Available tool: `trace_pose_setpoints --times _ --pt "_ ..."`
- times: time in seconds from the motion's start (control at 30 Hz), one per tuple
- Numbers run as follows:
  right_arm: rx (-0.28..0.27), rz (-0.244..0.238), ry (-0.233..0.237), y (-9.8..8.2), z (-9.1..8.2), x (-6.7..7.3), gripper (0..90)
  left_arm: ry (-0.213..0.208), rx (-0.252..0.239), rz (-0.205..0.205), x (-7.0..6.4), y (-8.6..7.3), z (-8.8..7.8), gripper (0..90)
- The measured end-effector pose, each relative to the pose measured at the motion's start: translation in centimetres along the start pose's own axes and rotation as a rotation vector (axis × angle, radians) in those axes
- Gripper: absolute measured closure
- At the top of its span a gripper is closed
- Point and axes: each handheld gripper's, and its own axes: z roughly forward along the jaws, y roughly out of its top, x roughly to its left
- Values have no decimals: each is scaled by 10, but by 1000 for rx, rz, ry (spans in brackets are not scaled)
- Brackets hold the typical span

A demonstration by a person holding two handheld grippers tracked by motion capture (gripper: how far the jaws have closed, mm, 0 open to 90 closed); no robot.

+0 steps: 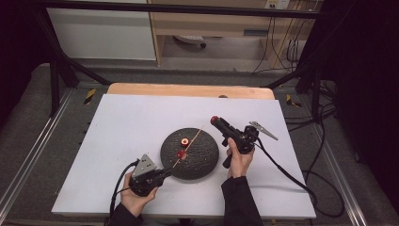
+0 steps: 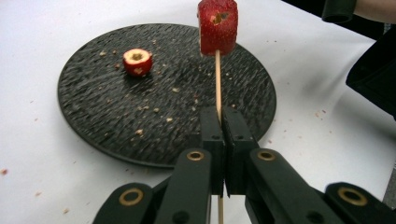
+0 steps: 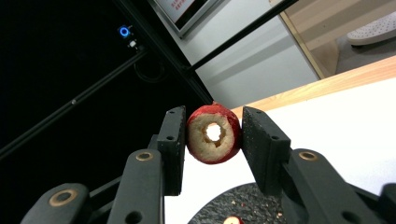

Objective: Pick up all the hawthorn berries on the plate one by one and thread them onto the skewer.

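We kept the left gripper (image 2: pixel 223 135) with its fingers clamped on a thin skewer (image 2: pixel 217 77) — one red fruit piece (image 2: pixel 217 25) threaded on it, above the dark plate (image 1: pixel 202 162). The right gripper (image 3: pixel 212 135) pinched a cored fruit ring (image 3: pixel 214 133), raised off the table (image 1: pixel 117 127). Another piece (image 2: pixel 137 61) lay on the plate.

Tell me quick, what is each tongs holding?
Left tongs: closed on the skewer, one fruit piece threaded.
Right tongs: closed on a cored fruit.
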Motion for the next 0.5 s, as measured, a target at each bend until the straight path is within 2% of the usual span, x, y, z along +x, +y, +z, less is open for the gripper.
trace_pose_setpoints --times 0.5 --pt "-63 15 20 5 0 -1 614 -33 -20 -3 -13 9 11 882"
